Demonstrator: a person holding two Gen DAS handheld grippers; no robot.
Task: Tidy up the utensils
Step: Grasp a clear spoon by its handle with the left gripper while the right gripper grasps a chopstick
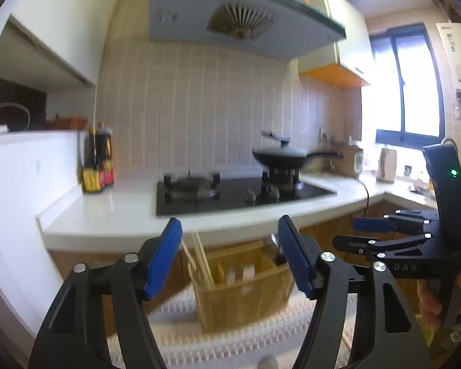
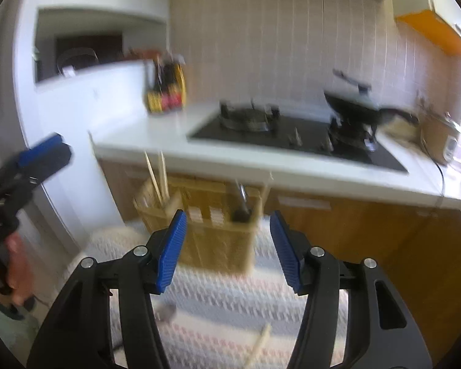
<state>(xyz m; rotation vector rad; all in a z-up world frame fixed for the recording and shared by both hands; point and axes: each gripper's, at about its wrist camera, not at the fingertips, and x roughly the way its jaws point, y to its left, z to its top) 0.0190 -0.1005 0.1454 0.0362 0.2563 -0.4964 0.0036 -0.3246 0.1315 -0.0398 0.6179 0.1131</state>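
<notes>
A wooden utensil holder point(image 1: 242, 289) with compartments stands on a patterned cloth; it also shows in the right wrist view point(image 2: 206, 230). Chopsticks point(image 1: 199, 258) stand in its left compartment, and also show in the right wrist view point(image 2: 158, 178); a dark-handled utensil point(image 2: 241, 203) stands in the right one. My left gripper point(image 1: 229, 246) is open and empty, above and before the holder. My right gripper point(image 2: 227, 240) is open and empty, just before the holder, and shows at the right of the left wrist view point(image 1: 353, 233). A spoon bowl point(image 2: 166, 312) and a wooden stick point(image 2: 259, 347) lie on the cloth.
Behind the holder is a white counter point(image 1: 113, 212) with a black gas hob point(image 1: 230, 193), a lidded wok point(image 1: 279, 153) and sauce bottles point(image 1: 98, 166). Wooden cabinets point(image 2: 368, 227) run below. A white wall point(image 1: 21, 200) rises at the left. The patterned cloth point(image 2: 224, 301) covers the near surface.
</notes>
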